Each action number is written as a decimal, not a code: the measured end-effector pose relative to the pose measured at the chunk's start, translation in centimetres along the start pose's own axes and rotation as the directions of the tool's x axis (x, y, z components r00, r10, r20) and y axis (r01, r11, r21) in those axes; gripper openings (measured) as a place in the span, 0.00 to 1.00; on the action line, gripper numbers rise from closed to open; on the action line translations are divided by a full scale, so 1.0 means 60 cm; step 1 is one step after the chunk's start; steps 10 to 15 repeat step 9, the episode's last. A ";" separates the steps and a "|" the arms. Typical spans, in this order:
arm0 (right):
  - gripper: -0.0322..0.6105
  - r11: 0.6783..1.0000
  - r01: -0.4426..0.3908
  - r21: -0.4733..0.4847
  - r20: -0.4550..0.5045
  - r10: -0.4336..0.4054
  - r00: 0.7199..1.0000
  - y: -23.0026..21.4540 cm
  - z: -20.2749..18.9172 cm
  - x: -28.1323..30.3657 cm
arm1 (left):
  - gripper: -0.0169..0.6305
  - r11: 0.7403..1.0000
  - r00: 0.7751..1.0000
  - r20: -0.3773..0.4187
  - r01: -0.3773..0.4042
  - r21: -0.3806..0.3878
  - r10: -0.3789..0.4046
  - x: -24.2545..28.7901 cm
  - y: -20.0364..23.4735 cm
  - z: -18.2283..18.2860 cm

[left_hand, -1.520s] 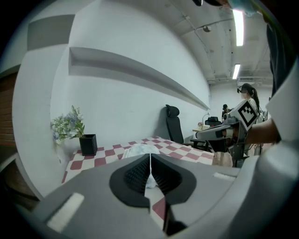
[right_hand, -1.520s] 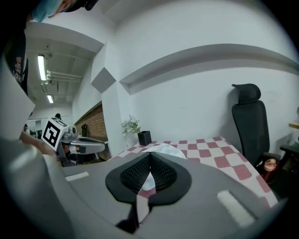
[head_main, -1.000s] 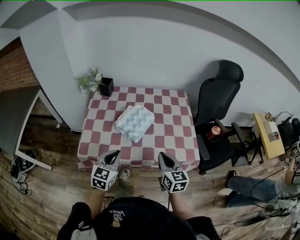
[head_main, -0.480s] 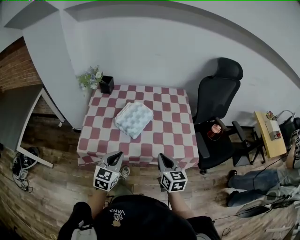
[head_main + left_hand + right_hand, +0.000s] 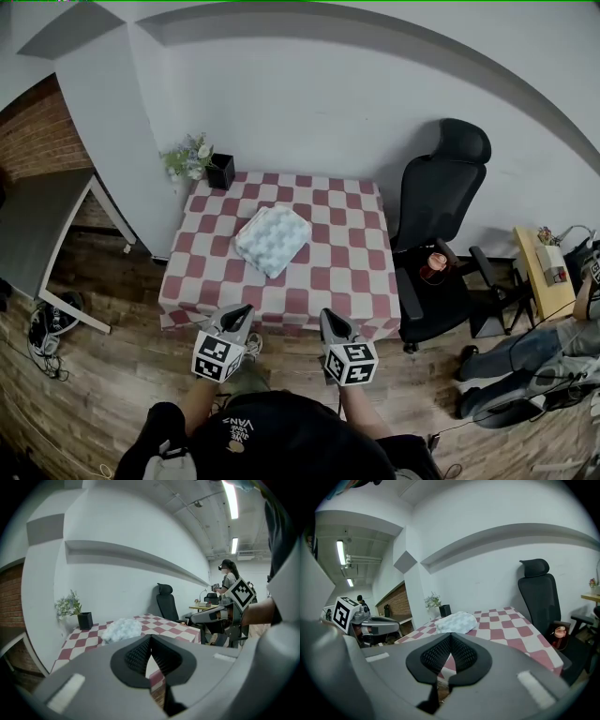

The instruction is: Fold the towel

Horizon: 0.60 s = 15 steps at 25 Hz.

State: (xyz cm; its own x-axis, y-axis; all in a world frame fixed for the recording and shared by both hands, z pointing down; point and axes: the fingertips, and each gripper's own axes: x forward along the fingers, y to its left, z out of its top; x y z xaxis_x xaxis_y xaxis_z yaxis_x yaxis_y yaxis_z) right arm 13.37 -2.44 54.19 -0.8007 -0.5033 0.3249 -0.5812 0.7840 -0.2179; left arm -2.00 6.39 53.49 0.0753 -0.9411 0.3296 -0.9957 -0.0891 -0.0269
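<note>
A folded, pale checked cloth towel (image 5: 272,240) lies left of centre on the square table with the red-and-white chequered cover (image 5: 330,274). At its near edge hover the left gripper (image 5: 243,309) and the right gripper (image 5: 328,315), well short of the towel, both with jaws pressed fully together and empty.

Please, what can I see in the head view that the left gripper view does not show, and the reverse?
Only the head view shows the red cup on the seat of the black chair, and the left gripper seen from outside. Only the left gripper view shows the ceiling lights, a person standing far off, and the left gripper's jaws closed together with nothing between them. Both show the towel lying on the checked table, the potted plant, the black chair and the right gripper.
</note>
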 end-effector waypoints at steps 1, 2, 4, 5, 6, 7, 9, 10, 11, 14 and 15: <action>0.06 1.000 0.001 -0.004 0.000 -0.001 1.000 -0.001 0.001 -0.001 | 0.03 1.000 1.000 0.000 0.000 0.002 0.000 -0.001 -0.001 0.000; 0.06 1.000 0.002 -0.007 0.000 -0.002 1.000 -0.001 0.003 -0.003 | 0.03 1.000 1.000 -0.002 0.001 0.004 -0.001 -0.001 -0.001 0.001; 0.06 1.000 0.004 -0.012 0.003 -0.004 1.000 -0.003 0.008 -0.005 | 0.03 1.000 1.000 -0.004 0.002 0.008 -0.002 -0.002 -0.001 0.002; 0.06 1.000 0.006 -0.013 0.004 -0.006 1.000 -0.004 0.010 -0.006 | 0.03 1.000 1.000 -0.005 0.003 0.010 -0.003 -0.002 -0.001 0.003; 0.06 1.000 0.008 -0.014 0.004 -0.008 1.000 -0.005 0.011 -0.008 | 0.03 1.000 1.000 -0.005 0.003 0.012 -0.003 -0.002 -0.001 0.003; 0.06 1.000 0.010 -0.015 0.004 -0.010 1.000 -0.007 0.012 -0.009 | 0.03 1.000 1.000 -0.005 0.003 0.015 -0.003 -0.002 -0.002 0.004; 0.06 1.000 0.014 -0.017 0.004 -0.014 1.000 -0.009 0.012 -0.011 | 0.03 1.000 1.000 -0.006 0.005 0.021 -0.005 -0.003 -0.002 0.006; 0.06 1.000 0.014 -0.017 0.004 -0.014 1.000 -0.009 0.012 -0.011 | 0.03 1.000 1.000 -0.006 0.005 0.021 -0.005 -0.003 -0.002 0.006; 0.06 1.000 0.014 -0.017 0.004 -0.014 1.000 -0.009 0.012 -0.011 | 0.03 1.000 1.000 -0.006 0.005 0.021 -0.005 -0.003 -0.002 0.006; 0.06 1.000 0.014 -0.017 0.004 -0.014 1.000 -0.009 0.012 -0.011 | 0.03 1.000 1.000 -0.006 0.005 0.021 -0.005 -0.003 -0.002 0.006; 0.06 1.000 0.014 -0.017 0.004 -0.014 1.000 -0.009 0.012 -0.011 | 0.03 1.000 1.000 -0.006 0.005 0.021 -0.005 -0.003 -0.002 0.006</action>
